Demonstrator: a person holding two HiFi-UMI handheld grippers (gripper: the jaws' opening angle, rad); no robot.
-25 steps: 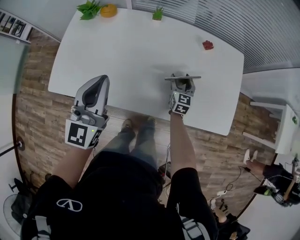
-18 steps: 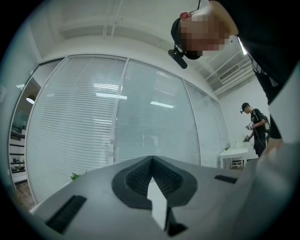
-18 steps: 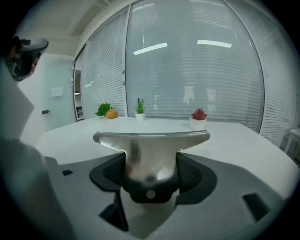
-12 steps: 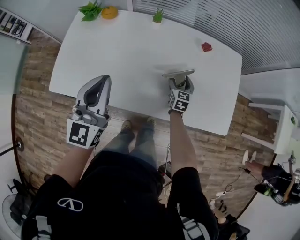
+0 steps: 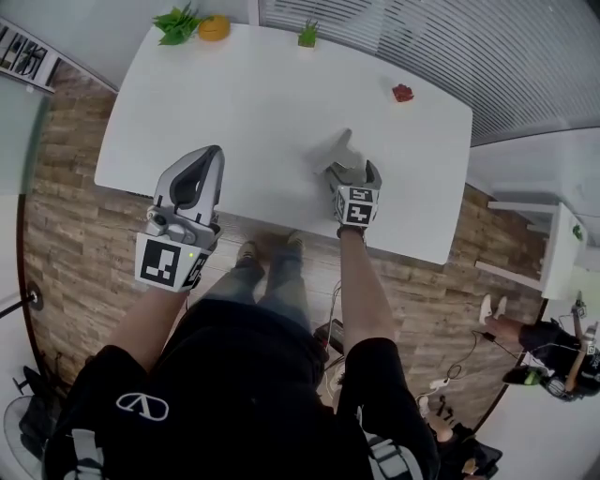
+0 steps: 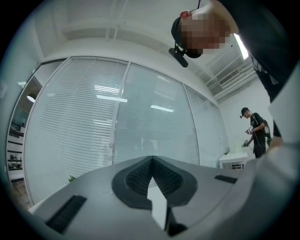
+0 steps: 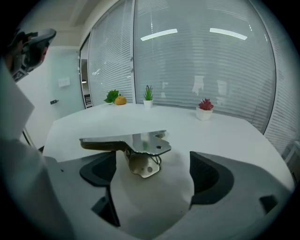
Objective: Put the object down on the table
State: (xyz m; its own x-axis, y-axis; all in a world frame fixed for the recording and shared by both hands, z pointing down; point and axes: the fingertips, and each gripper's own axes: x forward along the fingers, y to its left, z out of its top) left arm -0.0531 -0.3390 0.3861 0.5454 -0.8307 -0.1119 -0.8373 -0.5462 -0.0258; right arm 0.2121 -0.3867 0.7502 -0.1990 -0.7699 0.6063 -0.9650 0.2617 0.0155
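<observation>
The object is a shiny metal bracket (image 5: 338,150) with a flat plate on top (image 7: 136,144). It rests on the white table (image 5: 234,103) near the front edge. My right gripper (image 5: 353,170) is just behind it, open. Its jaws have just been opening, and in the right gripper view (image 7: 152,174) the bracket lies between the wide dark pads (image 7: 209,177), touching neither. My left gripper (image 5: 204,157) hovers at the table's front left edge. It is shut with nothing in it, its tips meeting (image 6: 152,161) as it points at the window blinds.
A red potted plant (image 5: 402,93) stands at the table's far right, a small green plant (image 5: 307,36) at the far middle, and an orange with leaves (image 5: 214,26) at the far left. Wooden floor surrounds the table. Another person (image 6: 255,136) stands beyond, at the right.
The right gripper's jaws have spread and let go of the metal bracket, which now sits on the table. That hand sank slightly. The left gripper has stayed put.
</observation>
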